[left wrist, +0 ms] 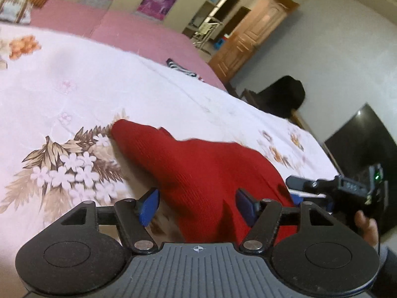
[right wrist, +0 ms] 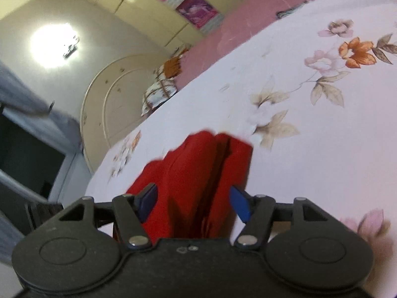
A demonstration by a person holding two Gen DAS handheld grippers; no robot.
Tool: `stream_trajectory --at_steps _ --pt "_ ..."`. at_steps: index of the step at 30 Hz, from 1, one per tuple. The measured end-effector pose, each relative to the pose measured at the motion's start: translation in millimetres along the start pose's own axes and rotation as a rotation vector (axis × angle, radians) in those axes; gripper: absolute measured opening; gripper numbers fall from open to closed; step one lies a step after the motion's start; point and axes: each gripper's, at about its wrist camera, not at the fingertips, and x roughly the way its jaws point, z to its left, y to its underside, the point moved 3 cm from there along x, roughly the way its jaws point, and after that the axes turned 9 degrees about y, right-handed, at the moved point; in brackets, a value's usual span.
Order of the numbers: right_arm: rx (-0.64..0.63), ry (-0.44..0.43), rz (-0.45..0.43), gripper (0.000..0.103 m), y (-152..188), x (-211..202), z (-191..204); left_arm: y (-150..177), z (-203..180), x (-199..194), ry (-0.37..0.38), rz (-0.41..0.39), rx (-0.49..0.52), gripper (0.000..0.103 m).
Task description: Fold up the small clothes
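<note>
A red knit garment point(left wrist: 198, 171) lies bunched on the floral bedsheet point(left wrist: 74, 87). Left gripper point(left wrist: 197, 203) and right gripper point(right wrist: 193, 202) straddle it, jaws wide, holding nothing. Beyond it, a striped cloth point(left wrist: 181, 69).

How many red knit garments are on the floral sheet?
1. The red knit garment lies bunched on the floral bedsheet, between the open left gripper and right gripper. More may be hidden.

You have no readable text, label, brand or number here; purple wall posters point(left wrist: 158, 1) too blurred.
</note>
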Motion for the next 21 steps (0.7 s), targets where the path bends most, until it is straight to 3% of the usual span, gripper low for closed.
stream_trajectory --at_steps 2,3,4,5,6,10,11,13,14,17,19,21 --pt "0.027 0.017 0.047 0.063 -6 18 -5 -5 9 15 0.026 0.023 -0.054 0.066" --pt "0.024 0.019 0.058 0.062 -5 23 -5 -5 11 23 0.042 0.029 -0.057 0.054" --pt "0.001 0.007 0.051 0.046 -4 25 -3 -4 9 29 0.041 0.035 -0.044 0.039" --pt "-0.047 -0.009 0.033 0.03 -4 25 2 -4 6 34 0.019 0.035 -0.007 0.035" --pt "-0.102 -0.002 0.01 0.021 -4 22 8 -5 -1 35 -0.007 -0.001 0.054 0.028" --pt "-0.364 -0.019 -0.151 0.018 -2 0 42 -12 -26 29 -0.036 -0.14 0.261 0.026" --pt "-0.389 -0.004 -0.176 0.018 -5 0 46 -14 -27 33 -0.076 -0.137 0.299 0.026" --pt "-0.42 0.082 -0.185 0.018 -8 11 41 -15 -20 52 -0.162 -0.048 0.308 0.027" --pt "-0.393 0.173 -0.123 0.019 -10 28 29 -12 -10 68 -0.209 0.035 0.297 0.035" --pt "-0.253 0.158 -0.102 0.032 -15 29 10 -12 -11 67 -0.232 0.005 0.299 0.049" --pt "-0.253 0.187 -0.121 0.044 -13 18 14 -9 -16 59 -0.278 0.007 0.305 0.077" --pt "-0.275 0.197 -0.155 0.044 -8 -1 24 -2 -24 42 -0.323 -0.018 0.314 0.086"
